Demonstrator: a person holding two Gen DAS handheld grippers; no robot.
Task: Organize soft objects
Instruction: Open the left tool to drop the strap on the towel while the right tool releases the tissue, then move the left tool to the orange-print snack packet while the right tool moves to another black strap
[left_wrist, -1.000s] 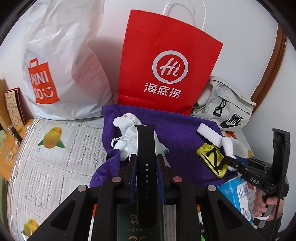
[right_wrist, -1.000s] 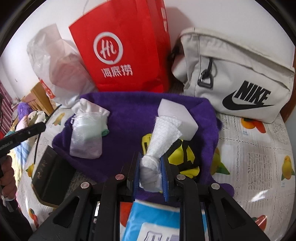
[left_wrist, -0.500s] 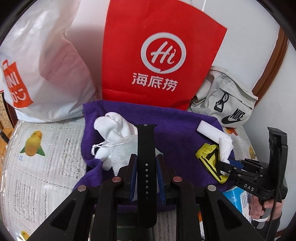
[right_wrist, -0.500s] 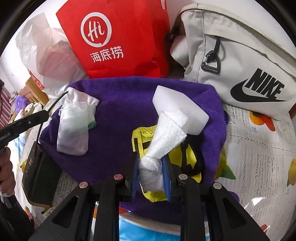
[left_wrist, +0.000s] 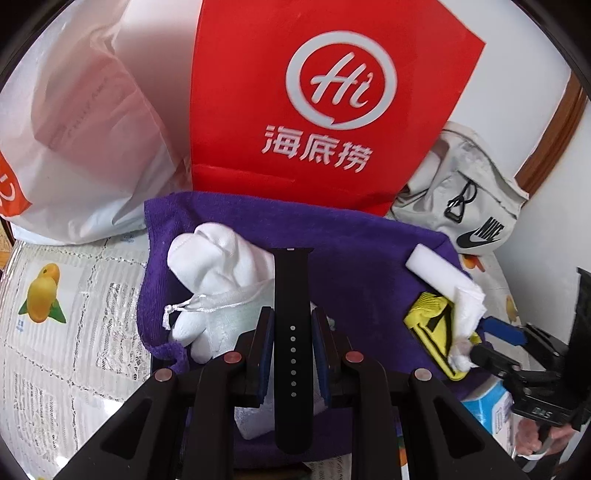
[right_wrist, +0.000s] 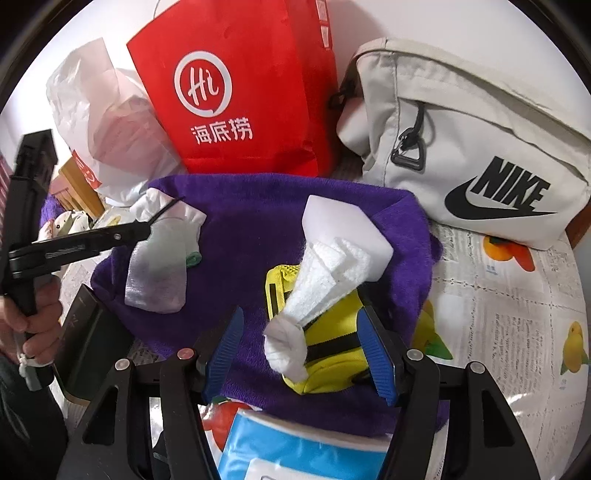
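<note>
The right gripper (right_wrist: 301, 343) stands with its blue pads wide apart; its jaws have just been opening, and the twisted white cloth (right_wrist: 314, 295) lies loose between them, touching neither pad. That cloth rests low in the middle of the right wrist view, draped over a yellow and black pouch (right_wrist: 328, 343) and leaning up against a white foam block (right_wrist: 343, 229). All three sit on a purple towel (right_wrist: 258, 221) that fills the centre of the frame.

The left gripper (left_wrist: 293, 347) is narrow, clamped on a black watch strap (left_wrist: 291, 332) that runs straight up the lower middle of the left wrist view. Just behind the strap, on the towel's left part, lies a white sock bundle (left_wrist: 210, 258) with a mesh drawstring pouch (left_wrist: 221, 306) over it.

Behind the towel, at the top of both views, stands a red paper bag (left_wrist: 314, 92). A white plastic bag (left_wrist: 81, 129) slumps at upper left, and a beige Nike bag (right_wrist: 461, 129) fills the upper right of the right wrist view. A fruit-print tablecloth (right_wrist: 517, 314) covers the surface. A blue tissue pack (right_wrist: 295, 450) shows at the bottom edge, and a dark box (right_wrist: 88, 339) at lower left beside a person's hand (right_wrist: 35, 325).
</note>
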